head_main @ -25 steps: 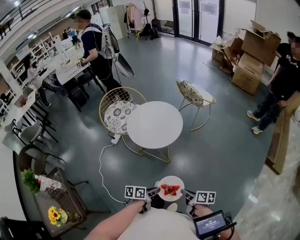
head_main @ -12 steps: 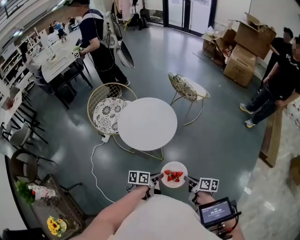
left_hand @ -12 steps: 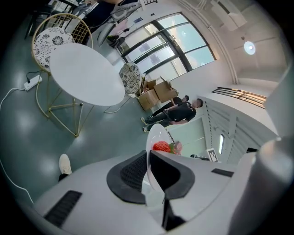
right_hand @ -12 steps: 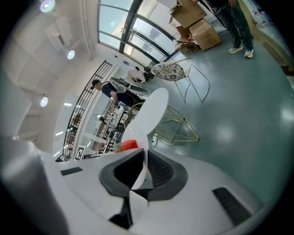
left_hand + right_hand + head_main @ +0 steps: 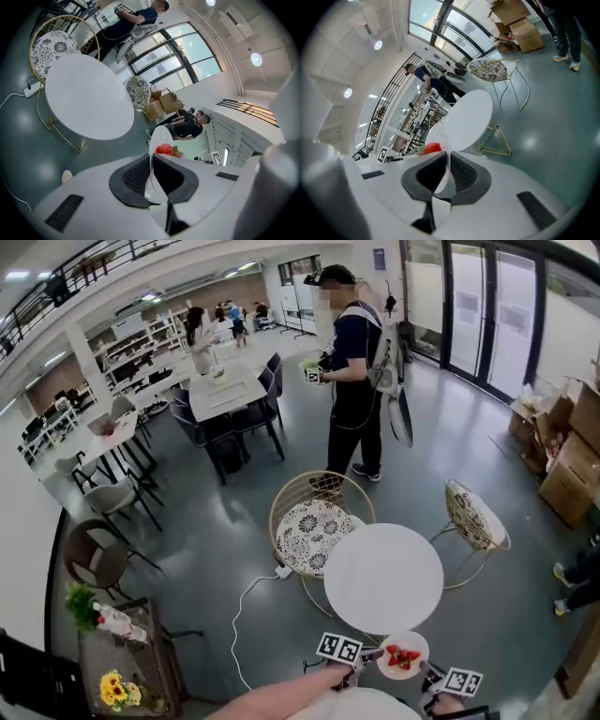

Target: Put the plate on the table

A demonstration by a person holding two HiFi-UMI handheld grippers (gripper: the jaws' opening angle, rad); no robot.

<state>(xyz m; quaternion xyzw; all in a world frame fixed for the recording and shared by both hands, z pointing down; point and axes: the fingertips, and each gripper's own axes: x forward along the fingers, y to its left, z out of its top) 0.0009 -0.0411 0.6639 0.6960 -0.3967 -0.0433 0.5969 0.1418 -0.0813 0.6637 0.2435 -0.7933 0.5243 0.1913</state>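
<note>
A small white plate [image 5: 403,655] with several strawberries [image 5: 402,656] is held in the air between both grippers, just in front of the near edge of the round white table [image 5: 382,577]. My left gripper [image 5: 371,655] is shut on the plate's left rim and my right gripper [image 5: 429,671] is shut on its right rim. In the left gripper view the plate [image 5: 159,138] stands edge-on between the jaws of the left gripper [image 5: 151,163], with the table [image 5: 86,98] ahead. In the right gripper view the plate [image 5: 439,140] sits pinched in the right gripper [image 5: 448,161], with the table [image 5: 468,119] beyond.
Two gold wire chairs flank the table, one [image 5: 317,529] behind left, one [image 5: 476,519] to the right. A person [image 5: 354,381] stands beyond the left chair. A white cable [image 5: 246,606] runs over the floor. A side table with flowers [image 5: 117,688] stands at the lower left.
The view has lifted and shifted, so the table now sits lower right in the head view. The plate, held by both grippers throughout, has come closer to the table's near edge.
</note>
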